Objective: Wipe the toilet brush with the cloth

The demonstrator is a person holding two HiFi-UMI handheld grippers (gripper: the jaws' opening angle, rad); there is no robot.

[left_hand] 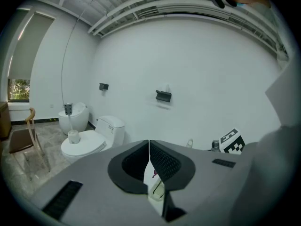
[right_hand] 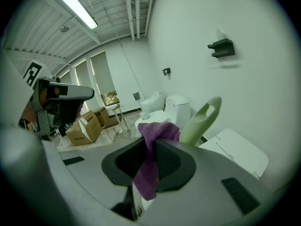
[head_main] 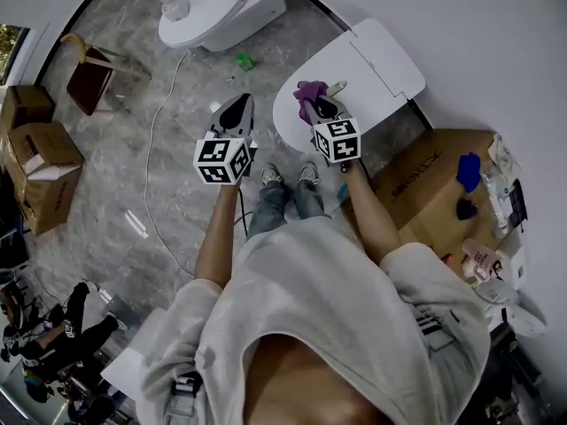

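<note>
My right gripper (head_main: 321,106) (right_hand: 153,147) is shut on a purple cloth (head_main: 309,94) (right_hand: 151,164), which bunches above the jaws and hangs down between them. Just past its right jaw rises a pale green toilet brush handle (right_hand: 203,119) (head_main: 337,87) with a loop at its top; the brush head is hidden. Both hover over the closed lid of a white toilet (head_main: 376,56) (right_hand: 237,152). My left gripper (head_main: 237,113) (left_hand: 149,149) is held to the left at about the same height, shut, with nothing between its pads.
A second white toilet (head_main: 208,11) (left_hand: 87,142) stands farther off, with a small green object (head_main: 244,60) on the marble floor before it. A chair (head_main: 89,76) and cardboard boxes (head_main: 40,162) are at the left. Another box (head_main: 425,180) holding blue items sits right.
</note>
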